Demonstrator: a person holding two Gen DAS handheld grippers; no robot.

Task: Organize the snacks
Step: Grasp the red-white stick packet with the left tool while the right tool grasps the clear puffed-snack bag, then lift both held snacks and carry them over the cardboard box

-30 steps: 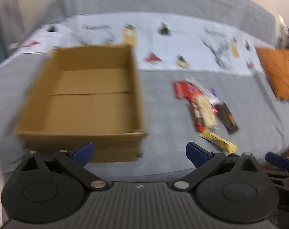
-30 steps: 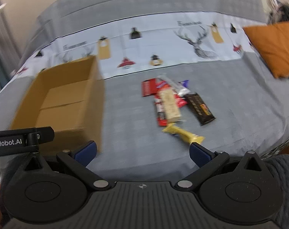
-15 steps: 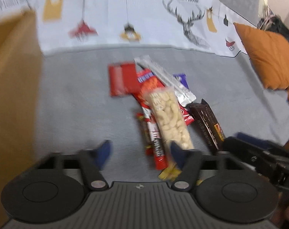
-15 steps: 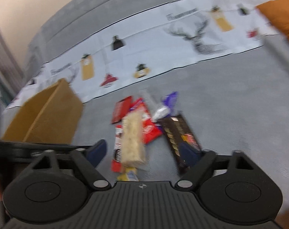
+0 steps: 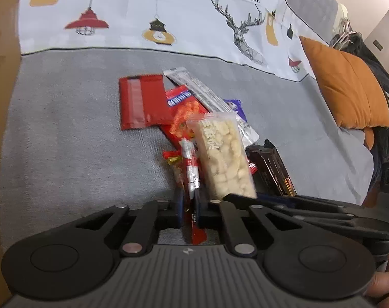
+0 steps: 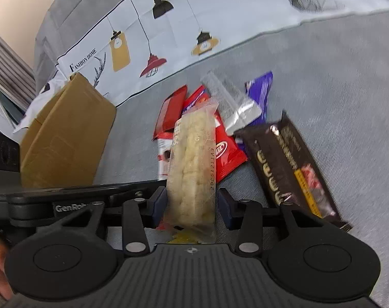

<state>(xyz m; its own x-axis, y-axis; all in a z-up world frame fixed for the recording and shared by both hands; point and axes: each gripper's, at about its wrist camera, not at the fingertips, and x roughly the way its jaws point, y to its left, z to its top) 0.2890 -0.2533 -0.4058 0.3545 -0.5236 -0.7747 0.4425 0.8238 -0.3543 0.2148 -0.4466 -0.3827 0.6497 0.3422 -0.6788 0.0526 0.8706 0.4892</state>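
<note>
Orange cushion (image 5: pixel 346 89): left view only

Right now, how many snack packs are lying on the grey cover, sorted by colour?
Red: 4 (flat packet, picture packet, thin stick in left tongs, second stick beside it)
Silver wrapper: 1
Purple wrapper: 1
Clear puffed-snack pack, between right tongs: 1
Dark brown bar: 1
Yellow bar, mostly hidden: 1
Total: 9
</note>
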